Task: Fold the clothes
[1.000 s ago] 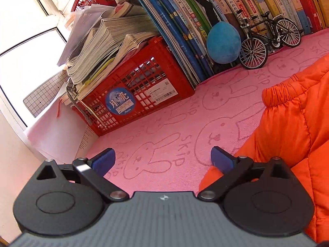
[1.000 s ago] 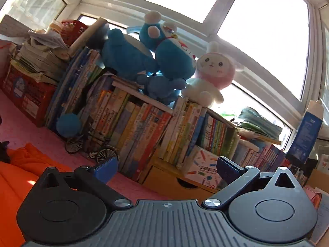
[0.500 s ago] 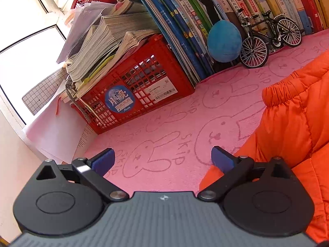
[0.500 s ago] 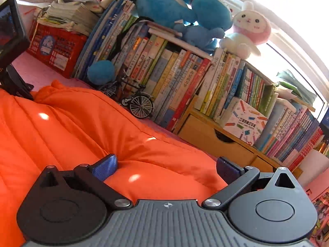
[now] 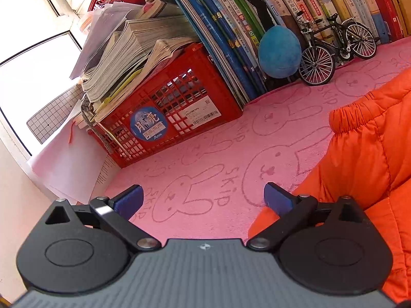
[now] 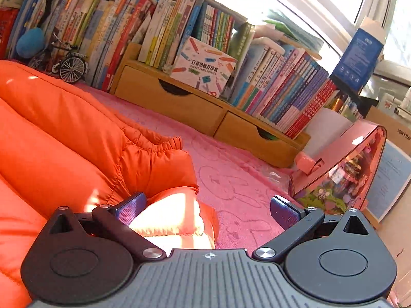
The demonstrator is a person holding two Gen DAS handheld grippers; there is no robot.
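An orange puffer jacket (image 5: 370, 154) lies on a pink rabbit-print blanket (image 5: 205, 159). In the left wrist view it fills the right side, its elastic cuff toward the books. My left gripper (image 5: 203, 200) stands open over bare blanket, its right finger at the jacket's lower edge. In the right wrist view the jacket (image 6: 64, 133) covers the left half, a sleeve with a gathered cuff (image 6: 159, 146) pointing right. My right gripper (image 6: 208, 208) is open low over a sunlit corner of the jacket, with nothing held between its fingers.
A red crate (image 5: 169, 118) stacked with papers, a row of books (image 5: 257, 20), a blue plush ball (image 5: 280, 51) and a model bicycle (image 5: 334, 48) line the back. Wooden drawers (image 6: 200, 113) under more books and a pink dollhouse (image 6: 341, 169) stand at the right.
The right gripper has swung down from facing the window and plush toys to low over the jacket's right edge. The left gripper has barely moved.
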